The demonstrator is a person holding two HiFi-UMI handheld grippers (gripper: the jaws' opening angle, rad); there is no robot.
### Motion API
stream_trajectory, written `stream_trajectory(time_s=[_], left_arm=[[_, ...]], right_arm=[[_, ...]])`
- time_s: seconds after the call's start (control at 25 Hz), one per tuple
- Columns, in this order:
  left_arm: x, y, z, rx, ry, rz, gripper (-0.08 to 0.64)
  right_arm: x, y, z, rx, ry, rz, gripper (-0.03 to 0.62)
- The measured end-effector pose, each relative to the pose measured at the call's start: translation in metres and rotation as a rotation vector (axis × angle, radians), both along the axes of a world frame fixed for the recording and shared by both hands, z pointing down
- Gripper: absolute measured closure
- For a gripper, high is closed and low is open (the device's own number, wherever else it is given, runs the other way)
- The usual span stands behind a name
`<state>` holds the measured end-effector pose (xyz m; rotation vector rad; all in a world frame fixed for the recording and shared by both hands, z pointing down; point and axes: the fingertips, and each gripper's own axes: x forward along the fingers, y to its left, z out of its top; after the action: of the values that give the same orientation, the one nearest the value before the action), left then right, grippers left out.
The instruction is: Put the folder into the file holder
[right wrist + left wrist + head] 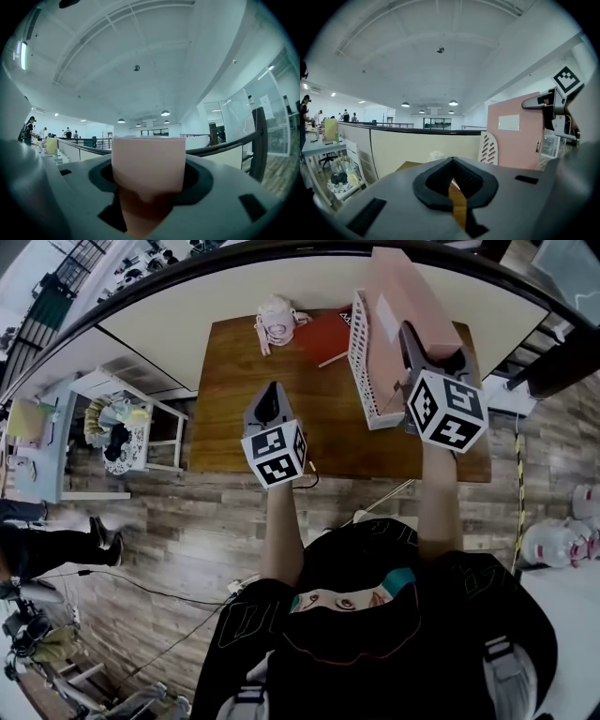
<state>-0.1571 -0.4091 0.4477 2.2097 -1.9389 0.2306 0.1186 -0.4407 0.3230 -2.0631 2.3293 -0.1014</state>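
right gripper (429, 357) fingers clamped on the pink folder (412, 296) by the white file holder (359, 343), far right of the bench (225, 427); left gripper (271, 397) fingers together.

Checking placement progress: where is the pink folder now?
In the head view, right side: the pink folder stands upright, clamped by the right hand-held gripper, against the white file holder.
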Motion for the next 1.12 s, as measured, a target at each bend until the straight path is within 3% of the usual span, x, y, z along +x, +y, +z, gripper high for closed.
stream_trajectory(time_s=[0.4,0.68,0.84,1.12], left_arm=[[-0.001,0.005,0.015,-0.046,-0.004,-0.009,0.561],[-0.010,0.017,0.047,-0.122,0.000,-0.032,0.561],[-0.011,0.029,0.068,-0.167,0.018,-0.042,0.561],[-0.021,0.033,0.063,-0.132,0.053,-0.058,0.561]], right_arm=[[0.003,-0.012,0.051,-0.049,-0.009,0.007,0.305],[-0.027,-0.012,0.121,-0.140,0.072,-0.050,0.302],[-0.033,-0.012,0.126,-0.147,0.097,-0.063,0.302],[-0.027,-0.004,0.129,-0.269,0.139,-0.056,0.298]])
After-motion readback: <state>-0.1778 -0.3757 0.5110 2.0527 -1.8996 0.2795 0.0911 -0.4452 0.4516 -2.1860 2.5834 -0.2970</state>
